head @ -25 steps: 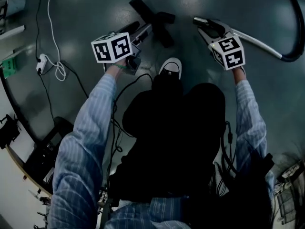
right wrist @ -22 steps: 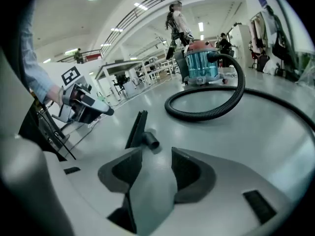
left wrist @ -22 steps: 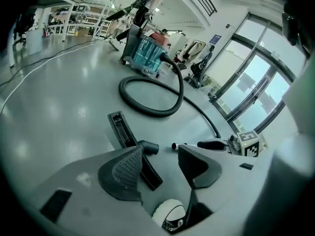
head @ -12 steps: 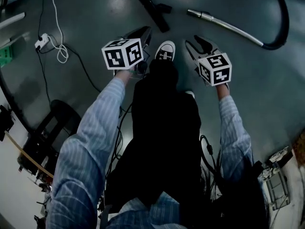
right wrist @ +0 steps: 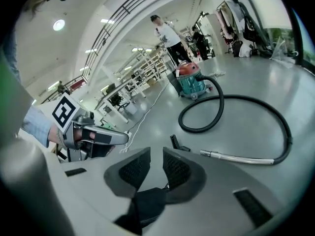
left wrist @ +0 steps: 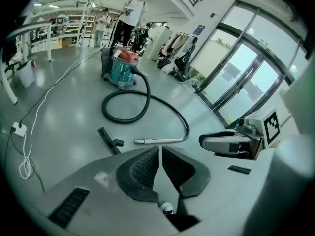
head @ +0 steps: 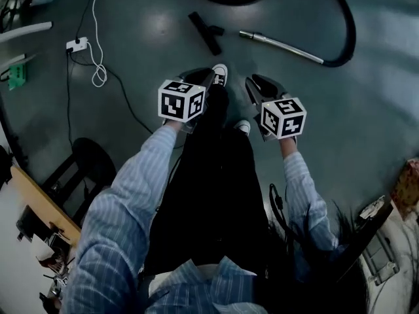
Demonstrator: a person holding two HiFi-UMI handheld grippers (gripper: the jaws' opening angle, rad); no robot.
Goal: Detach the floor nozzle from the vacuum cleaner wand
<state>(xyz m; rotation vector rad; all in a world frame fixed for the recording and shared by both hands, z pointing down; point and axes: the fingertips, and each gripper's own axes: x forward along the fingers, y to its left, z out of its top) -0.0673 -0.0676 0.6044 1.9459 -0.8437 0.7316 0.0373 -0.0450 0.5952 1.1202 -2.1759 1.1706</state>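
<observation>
The black floor nozzle lies on the grey floor, apart from the metal wand, whose open end points toward it. The black hose curves away from the wand. My left gripper hangs high above the floor, shut with nothing in it. The right gripper is beside it; its jaws are closing with a gap still between the pads and nothing in them. The left gripper view shows the shut jaws of that gripper below the nozzle and wand. The right gripper view shows its own gripper, the nozzle and wand.
The teal and red vacuum canister stands at the hose's far end. A white power strip with a looped cord lies at the left. A black stool stands at the left by the person's legs. People stand far off. One white shoe shows between the grippers.
Both grippers have risen from beside the nozzle and the wand and drawn back toward the body. The left jaws have shut and the right jaws have narrowed. Nozzle and wand stay on the floor.
</observation>
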